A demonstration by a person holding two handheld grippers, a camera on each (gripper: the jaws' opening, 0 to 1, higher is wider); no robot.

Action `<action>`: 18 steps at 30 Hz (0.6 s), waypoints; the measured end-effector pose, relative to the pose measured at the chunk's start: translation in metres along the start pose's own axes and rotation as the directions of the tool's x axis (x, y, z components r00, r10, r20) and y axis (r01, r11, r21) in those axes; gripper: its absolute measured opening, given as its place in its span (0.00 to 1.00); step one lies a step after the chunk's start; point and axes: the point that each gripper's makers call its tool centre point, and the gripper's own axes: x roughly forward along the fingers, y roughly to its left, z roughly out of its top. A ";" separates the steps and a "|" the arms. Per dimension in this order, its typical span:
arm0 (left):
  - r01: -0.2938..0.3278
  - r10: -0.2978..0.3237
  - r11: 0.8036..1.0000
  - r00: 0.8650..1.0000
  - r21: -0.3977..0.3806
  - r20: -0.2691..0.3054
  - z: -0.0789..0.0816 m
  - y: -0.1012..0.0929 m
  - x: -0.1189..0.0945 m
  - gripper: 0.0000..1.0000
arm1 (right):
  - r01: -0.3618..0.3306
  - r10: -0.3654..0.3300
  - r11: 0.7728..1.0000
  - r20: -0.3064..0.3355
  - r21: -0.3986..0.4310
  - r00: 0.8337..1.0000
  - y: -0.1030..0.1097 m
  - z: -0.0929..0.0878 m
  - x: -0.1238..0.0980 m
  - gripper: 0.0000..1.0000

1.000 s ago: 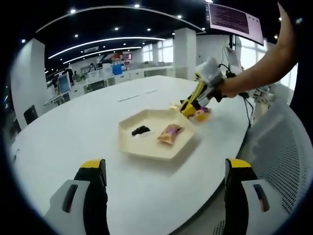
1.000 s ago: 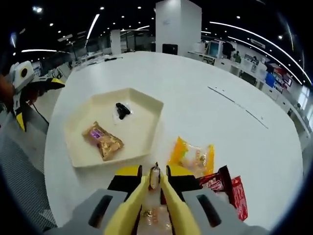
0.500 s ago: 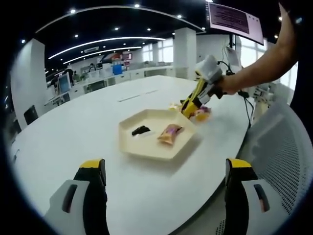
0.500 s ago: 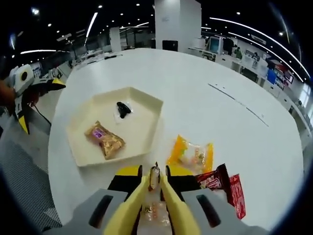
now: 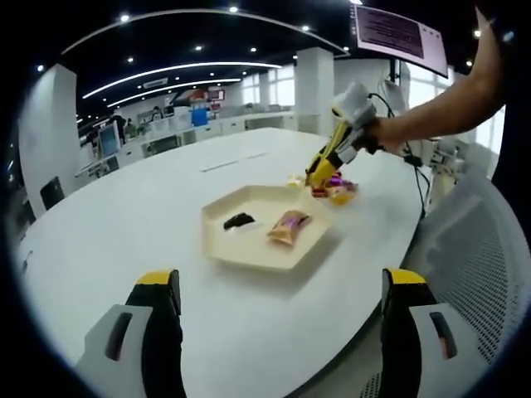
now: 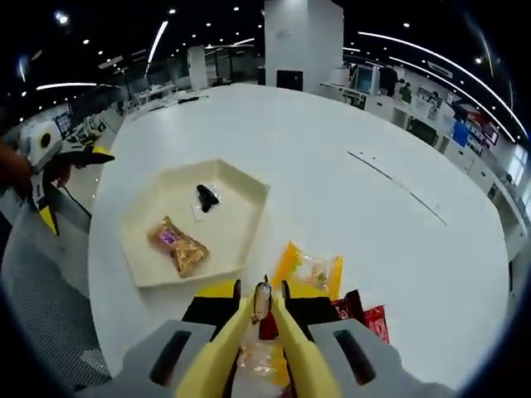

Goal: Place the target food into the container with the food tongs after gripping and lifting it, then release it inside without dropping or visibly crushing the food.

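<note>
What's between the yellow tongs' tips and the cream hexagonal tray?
Right gripper view: bare white table separates the yellow tongs, pinching a clear-wrapped snack, from the cream hexagonal tray.

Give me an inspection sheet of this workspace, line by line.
Surface: white round table, bare apart from the items below.
Job's things: cream hexagonal tray holding a brown snack packet and a small dark-filled clear packet; yellow food tongs pinching a clear wrapped snack.
Clutter: orange-yellow packet and red packets lying beside the tray.
Grippers: right gripper shut on the tongs; left gripper open, holding nothing.
Cables: dark cables by the table's edge, near the person's arm.
Surroundings: open office, white column, ceiling lights, mesh chair.
</note>
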 end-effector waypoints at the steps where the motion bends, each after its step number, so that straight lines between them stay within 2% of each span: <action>1: -0.001 0.001 1.000 1.000 -0.001 0.001 0.000 0.000 0.000 0.97 | -0.001 0.001 1.000 0.002 0.000 1.000 0.000 0.002 -0.001 0.19; 10: 0.002 -0.002 1.000 1.000 -0.009 0.009 0.001 0.001 0.000 0.97 | 0.001 -0.001 1.000 0.052 0.001 0.999 -0.007 0.032 -0.018 0.19; 18: 0.001 -0.001 1.000 1.000 -0.009 0.007 0.000 0.001 0.000 0.97 | 0.008 -0.007 1.000 0.075 -0.011 0.997 -0.012 0.048 -0.024 0.19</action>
